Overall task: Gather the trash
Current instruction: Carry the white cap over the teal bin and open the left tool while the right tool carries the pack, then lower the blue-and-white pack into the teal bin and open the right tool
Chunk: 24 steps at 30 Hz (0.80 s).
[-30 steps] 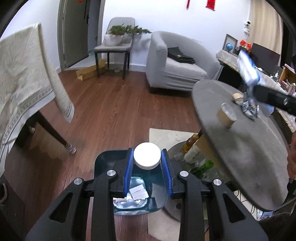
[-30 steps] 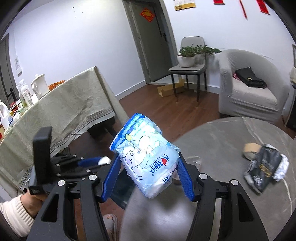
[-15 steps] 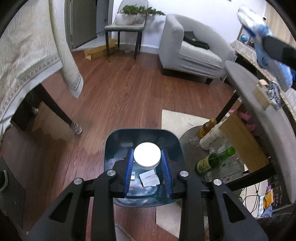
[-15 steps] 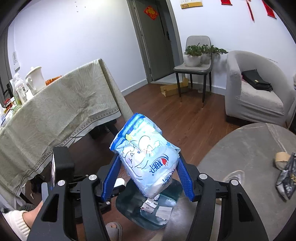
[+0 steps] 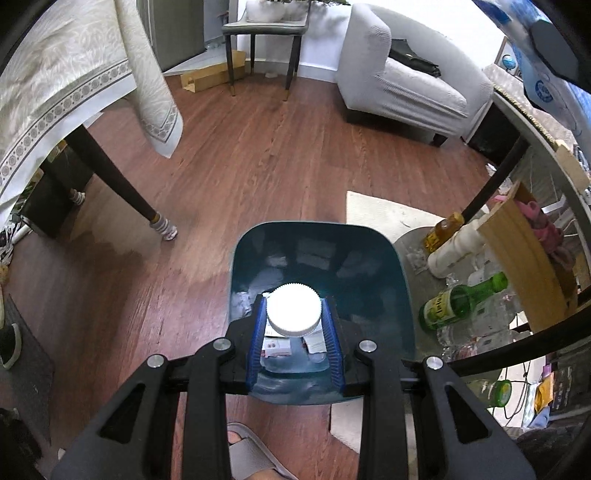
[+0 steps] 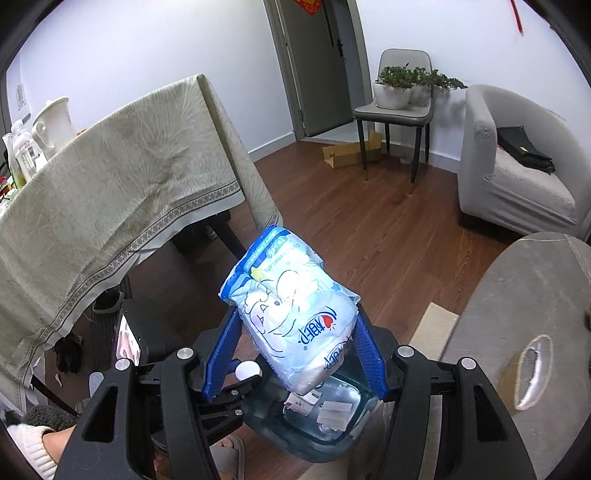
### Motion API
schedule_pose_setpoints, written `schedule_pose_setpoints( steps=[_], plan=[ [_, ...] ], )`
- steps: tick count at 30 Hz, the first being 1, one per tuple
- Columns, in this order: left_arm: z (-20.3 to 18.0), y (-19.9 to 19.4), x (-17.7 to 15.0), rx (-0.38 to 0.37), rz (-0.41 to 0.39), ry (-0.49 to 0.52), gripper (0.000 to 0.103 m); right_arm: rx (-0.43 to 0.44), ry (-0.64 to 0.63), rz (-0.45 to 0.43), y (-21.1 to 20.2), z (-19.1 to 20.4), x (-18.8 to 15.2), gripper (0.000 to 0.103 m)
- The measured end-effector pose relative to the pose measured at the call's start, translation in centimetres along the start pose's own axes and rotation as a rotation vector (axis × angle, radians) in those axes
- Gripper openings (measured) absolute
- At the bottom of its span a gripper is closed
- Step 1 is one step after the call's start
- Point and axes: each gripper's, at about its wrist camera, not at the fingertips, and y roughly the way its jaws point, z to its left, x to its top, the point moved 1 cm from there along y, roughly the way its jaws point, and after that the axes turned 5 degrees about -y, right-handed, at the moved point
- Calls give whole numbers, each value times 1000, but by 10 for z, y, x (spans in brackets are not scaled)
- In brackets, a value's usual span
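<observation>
My left gripper (image 5: 294, 314) is shut on a white ribbed bottle cap (image 5: 294, 309) and holds it over the dark teal trash bin (image 5: 373, 251), which has paper scraps at its bottom. My right gripper (image 6: 295, 347) is shut on a light blue tissue pack (image 6: 291, 317) and holds it above the same bin (image 6: 343, 443), near its edge. The left gripper and its cap (image 6: 248, 370) also show in the right wrist view, just left of the pack. The tissue pack shows at the top right of the left wrist view (image 5: 539, 85).
A round grey table (image 6: 524, 332) stands to the right, with bottles (image 5: 461, 299) and clutter beneath it. A cloth-covered table (image 6: 110, 206) stands to the left, its leg (image 5: 122, 184) near the bin. A grey armchair (image 5: 402, 81) and chair (image 5: 266, 26) stand behind. My slippered foot (image 5: 255, 454) is by the bin.
Both grippers have moved over the bin and lower toward it. The left still holds the cap and the right still holds the tissue pack. The round table has slid off to the right.
</observation>
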Motion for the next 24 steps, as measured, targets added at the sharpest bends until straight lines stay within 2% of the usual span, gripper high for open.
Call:
schedule_pose_setpoints(
  steps=[3,5,13,24],
  plan=[
    [7,3,-1,12,7,-10,35,1,-11,10,6,4,0,61],
    [14,2,-2,36,2,-20,50,3,-19,18,10,8,0,61],
    [26,-9,1,30,-21,-55,56,4,-29,40,24,15,-2,61],
    [37,-36,6,4,-79,-91,57,-3,-23,79,47,15,-9,61]
  ],
)
